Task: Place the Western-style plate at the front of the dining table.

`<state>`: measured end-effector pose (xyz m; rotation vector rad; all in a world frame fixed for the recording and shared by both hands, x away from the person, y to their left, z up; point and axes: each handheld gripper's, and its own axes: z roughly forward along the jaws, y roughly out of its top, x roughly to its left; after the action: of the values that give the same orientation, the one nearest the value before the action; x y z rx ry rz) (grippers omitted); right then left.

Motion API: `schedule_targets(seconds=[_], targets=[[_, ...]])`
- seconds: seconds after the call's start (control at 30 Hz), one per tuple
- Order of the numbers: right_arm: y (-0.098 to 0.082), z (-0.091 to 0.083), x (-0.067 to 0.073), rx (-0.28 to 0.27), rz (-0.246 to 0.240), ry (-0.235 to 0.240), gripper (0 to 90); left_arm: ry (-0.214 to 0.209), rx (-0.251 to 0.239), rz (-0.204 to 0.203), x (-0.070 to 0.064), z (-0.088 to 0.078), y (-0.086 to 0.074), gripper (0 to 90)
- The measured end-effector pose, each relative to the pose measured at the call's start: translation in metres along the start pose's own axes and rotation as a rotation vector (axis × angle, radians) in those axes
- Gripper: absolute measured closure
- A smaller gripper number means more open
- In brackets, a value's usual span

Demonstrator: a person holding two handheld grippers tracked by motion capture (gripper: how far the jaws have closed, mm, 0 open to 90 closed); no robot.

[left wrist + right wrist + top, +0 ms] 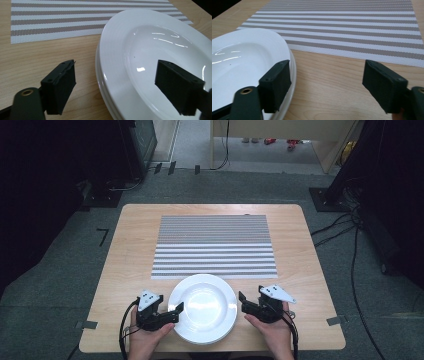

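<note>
White plate (202,307) on wooden table (130,250), just below striped placemat (214,246). Left gripper (176,311) and right gripper (243,301) flank it (jaws apart).

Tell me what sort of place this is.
Probably a lab or studio set up for recording, not a home: a small wooden table stands alone on grey carpet, cables trail over the floor, and tape marks dot it. The table bears a striped placemat and white plates.
</note>
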<state>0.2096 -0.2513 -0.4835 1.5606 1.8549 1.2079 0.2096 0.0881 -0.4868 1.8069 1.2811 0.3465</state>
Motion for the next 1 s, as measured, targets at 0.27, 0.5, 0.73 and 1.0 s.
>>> schedule_targets(seconds=[0.27, 0.5, 0.73, 1.0], targets=[[-0.003, -0.002, 0.022, -0.042, -0.002, 0.077, 61.4, 0.010, 0.011, 0.030, -0.004, 0.002, -0.004, 46.6], [-0.008, 0.005, 0.025, 0.007, 0.020, 0.130, 64.4, 0.014, 0.004, 0.022, -0.001, 0.002, -0.005, 53.7], [-0.010, 0.008, 0.022, 0.029, 0.081, 0.169, 73.0, 0.003, -0.002, 0.017, 0.001, 0.002, -0.007, 53.5], [-0.011, 0.006, 0.015, 0.040, 0.165, 0.201, 77.4, -0.008, -0.007, -0.006, 0.002, 0.002, -0.008, 53.5]])
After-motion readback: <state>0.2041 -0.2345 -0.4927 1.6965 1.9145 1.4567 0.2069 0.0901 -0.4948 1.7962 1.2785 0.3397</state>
